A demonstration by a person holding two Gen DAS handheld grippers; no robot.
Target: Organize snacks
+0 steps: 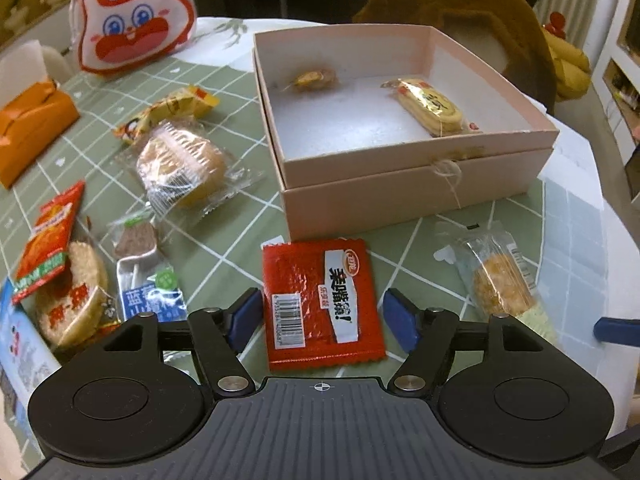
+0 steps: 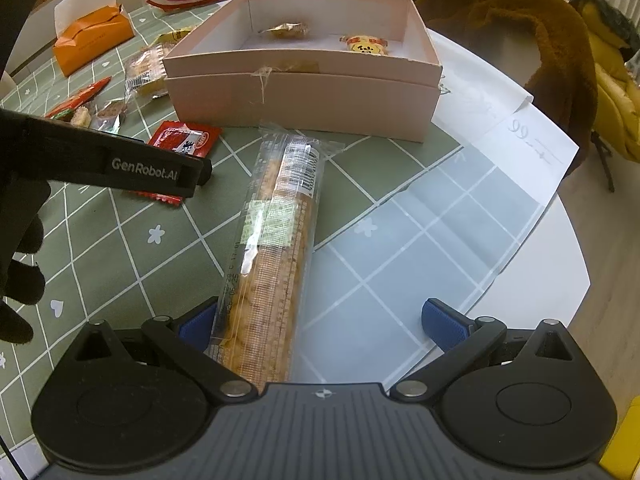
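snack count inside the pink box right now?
2. A small gold-wrapped candy lies near the back-left of the pink box; a yellow-wrapped long biscuit lies on the right side. The near wall hides a strip of floor, so something flat could be unseen there.

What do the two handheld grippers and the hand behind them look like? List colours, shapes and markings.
Both are alike: the left gripper and right gripper have blue ribbed pads on black linkage arms with silver pivot pins, two round black discs, and a ridged dark grey body with a small crosshair mark. Seen from the right wrist camera, the left one's side reads "GenRobot.AI" in white. The hand holding it wears a black glove.
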